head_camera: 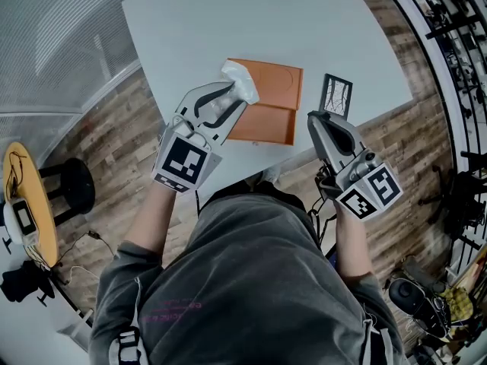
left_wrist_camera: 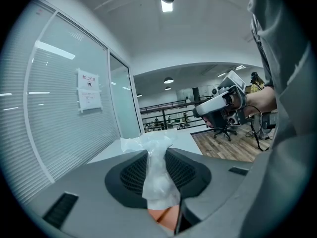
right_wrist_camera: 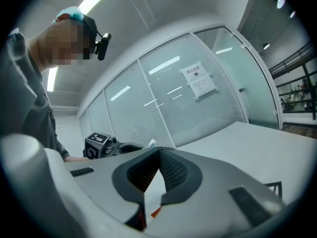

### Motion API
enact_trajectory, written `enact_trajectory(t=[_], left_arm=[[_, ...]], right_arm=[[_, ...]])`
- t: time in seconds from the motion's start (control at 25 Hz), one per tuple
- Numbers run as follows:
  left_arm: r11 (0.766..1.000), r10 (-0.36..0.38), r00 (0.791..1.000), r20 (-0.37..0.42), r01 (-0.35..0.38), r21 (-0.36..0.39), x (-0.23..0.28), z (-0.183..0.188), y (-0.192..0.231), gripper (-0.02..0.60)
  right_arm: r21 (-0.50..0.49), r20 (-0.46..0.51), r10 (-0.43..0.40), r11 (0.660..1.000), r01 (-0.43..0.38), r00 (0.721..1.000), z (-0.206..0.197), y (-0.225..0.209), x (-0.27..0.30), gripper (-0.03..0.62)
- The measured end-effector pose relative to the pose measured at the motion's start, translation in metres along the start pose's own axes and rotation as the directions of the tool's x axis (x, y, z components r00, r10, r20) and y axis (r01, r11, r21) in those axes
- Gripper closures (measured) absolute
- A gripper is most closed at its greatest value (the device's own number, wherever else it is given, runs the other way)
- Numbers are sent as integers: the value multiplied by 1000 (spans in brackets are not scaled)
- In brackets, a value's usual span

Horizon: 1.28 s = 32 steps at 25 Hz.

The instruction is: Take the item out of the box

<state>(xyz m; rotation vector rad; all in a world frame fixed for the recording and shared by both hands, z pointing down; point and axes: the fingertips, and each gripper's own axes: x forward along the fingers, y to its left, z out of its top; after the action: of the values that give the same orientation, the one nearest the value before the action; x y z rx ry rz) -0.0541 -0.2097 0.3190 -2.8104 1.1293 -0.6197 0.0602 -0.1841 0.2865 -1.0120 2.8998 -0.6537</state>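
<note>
An open orange box (head_camera: 268, 97) lies flat on the pale table (head_camera: 228, 21), lid folded out. My left gripper (head_camera: 234, 91) is raised over the box's left end and is shut on a crumpled white plastic pouch (head_camera: 240, 80). In the left gripper view the pouch (left_wrist_camera: 157, 175) hangs pinched between the pads, with orange showing below it. My right gripper (head_camera: 318, 120) hovers off the box's right end with its tips together (right_wrist_camera: 158, 150) and nothing between them. It is also visible from the left gripper view (left_wrist_camera: 218, 108).
A small black frame (head_camera: 337, 95) stands on the table just beyond the right gripper. The table's near edge is close to the person's body. On the left stand a black stool (head_camera: 70, 188) and a round wooden side table (head_camera: 30, 204). A glass partition (right_wrist_camera: 198, 108) runs behind.
</note>
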Motion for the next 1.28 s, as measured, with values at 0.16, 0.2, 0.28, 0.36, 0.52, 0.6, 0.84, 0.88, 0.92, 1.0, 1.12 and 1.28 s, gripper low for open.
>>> enact_trajectory(t=[0.16, 0.2, 0.28, 0.36, 0.52, 0.6, 0.84, 0.88, 0.92, 1.0, 1.12, 1.28], left_arm=[[1000, 19, 1000, 18, -19, -12, -11, 0, 9, 468], [1000, 24, 999, 22, -23, -13, -13, 0, 11, 468], [999, 30, 999, 27, -30, -14, -15, 2, 13, 468], [999, 31, 999, 34, -30, -21, -15, 2, 14, 468], [998, 38, 998, 49, -36, -42, -21, 0, 21, 468], [998, 41, 998, 55, -38, -49, -23, 0, 24, 468], [997, 41, 997, 68, -37, -61, -26, 0, 28, 468], [997, 41, 997, 72, -36, -64, -26, 1, 28, 468], [997, 41, 996, 75, -36, -66, -27, 1, 28, 468], [997, 42, 996, 76, -37, -62, -29, 2, 28, 468], [998, 39, 996, 79, -34, -58, -30, 1, 29, 468], [998, 24, 996, 84, -19, -61, -28, 2, 26, 468]], right_arm=[[-9, -2, 6, 1000, -6, 1000, 0, 5, 9, 589], [-12, -1, 8, 1000, -8, 1000, 1, 7, 10, 589], [-18, 0, 11, 1000, -11, 1000, 3, 8, 9, 589], [-26, 1, 12, 1000, -12, 1000, 5, 8, 10, 589], [-42, 0, 17, 999, -17, 1000, 7, 13, 17, 589], [-46, -3, 19, 999, -19, 1000, 7, 15, 19, 589], [-56, -8, 29, 998, -29, 1000, 8, 16, 24, 590], [-58, -8, 31, 998, -31, 1000, 8, 17, 24, 589], [-60, -7, 32, 998, -32, 999, 9, 18, 25, 590], [-64, -6, 32, 997, -32, 999, 9, 19, 26, 591], [-71, -7, 30, 997, -30, 1000, 10, 20, 28, 591], [-78, -11, 32, 996, -33, 999, 10, 21, 30, 591]])
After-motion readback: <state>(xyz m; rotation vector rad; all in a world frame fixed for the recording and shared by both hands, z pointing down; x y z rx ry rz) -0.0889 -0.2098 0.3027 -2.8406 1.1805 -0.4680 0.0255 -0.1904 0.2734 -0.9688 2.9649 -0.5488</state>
